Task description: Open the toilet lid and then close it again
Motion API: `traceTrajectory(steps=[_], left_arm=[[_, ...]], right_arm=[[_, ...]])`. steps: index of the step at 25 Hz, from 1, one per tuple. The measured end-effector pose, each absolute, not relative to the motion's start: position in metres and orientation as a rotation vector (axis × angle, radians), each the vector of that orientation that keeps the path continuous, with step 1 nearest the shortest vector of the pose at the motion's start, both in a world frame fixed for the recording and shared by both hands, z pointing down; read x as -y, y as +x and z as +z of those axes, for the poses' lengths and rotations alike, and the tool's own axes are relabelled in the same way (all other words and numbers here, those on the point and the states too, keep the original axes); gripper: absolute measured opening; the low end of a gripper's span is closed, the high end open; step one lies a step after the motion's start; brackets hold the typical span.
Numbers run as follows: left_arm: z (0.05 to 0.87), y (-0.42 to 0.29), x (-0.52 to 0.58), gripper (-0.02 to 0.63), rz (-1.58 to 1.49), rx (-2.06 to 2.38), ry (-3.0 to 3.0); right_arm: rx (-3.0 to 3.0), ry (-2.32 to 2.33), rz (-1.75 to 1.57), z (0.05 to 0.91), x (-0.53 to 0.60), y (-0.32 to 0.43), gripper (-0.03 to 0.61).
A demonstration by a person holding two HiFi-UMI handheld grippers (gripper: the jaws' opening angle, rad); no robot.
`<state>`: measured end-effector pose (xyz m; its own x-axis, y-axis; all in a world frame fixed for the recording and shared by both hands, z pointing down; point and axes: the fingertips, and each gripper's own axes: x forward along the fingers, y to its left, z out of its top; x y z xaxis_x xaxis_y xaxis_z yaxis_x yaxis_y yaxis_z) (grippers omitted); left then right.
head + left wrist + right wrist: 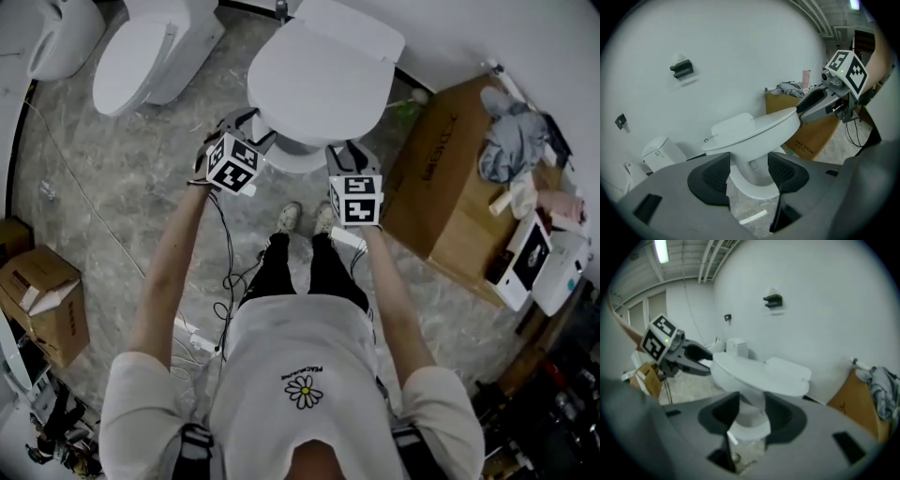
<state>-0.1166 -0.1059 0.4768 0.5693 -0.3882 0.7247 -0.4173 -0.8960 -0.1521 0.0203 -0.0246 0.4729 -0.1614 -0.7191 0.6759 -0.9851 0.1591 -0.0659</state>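
Note:
A white toilet with its lid (319,80) down stands in front of me, against the wall. In the head view my left gripper (246,127) is at the front left of the bowl's rim. My right gripper (349,152) is at the front right. The left gripper view shows the left gripper (748,176) open, with only the bowl's pedestal (752,168) showing far off through the gap. The right gripper (800,112) reaches the lid's edge (787,117) there. Seen in its own view, the right gripper (751,413) is open and holds nothing. The left gripper (708,363) sits by the lid's rim.
Two more white toilets (150,56) stand at the upper left. A large cardboard box (450,187) with clothes (516,141) on it is right of the toilet. A smaller box (47,300) is at the left. Cables (225,272) trail on the marble floor by my shoes (291,217).

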Motion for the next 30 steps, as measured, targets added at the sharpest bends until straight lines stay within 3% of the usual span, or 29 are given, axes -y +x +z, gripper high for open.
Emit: traceTrajectory(steps=[12, 30], left_arm=[[0.539, -0.141, 0.072, 0.267, 1.404, 0.548, 2.674], [0.663, -0.167, 0.037, 0.267, 1.379, 0.572, 2.465]], right_arm=[[1.903, 1.454, 0.796, 0.531, -0.011, -0.004, 0.192], [1.794, 1.271, 0.965, 0.655, -0.05, -0.034, 0.181]])
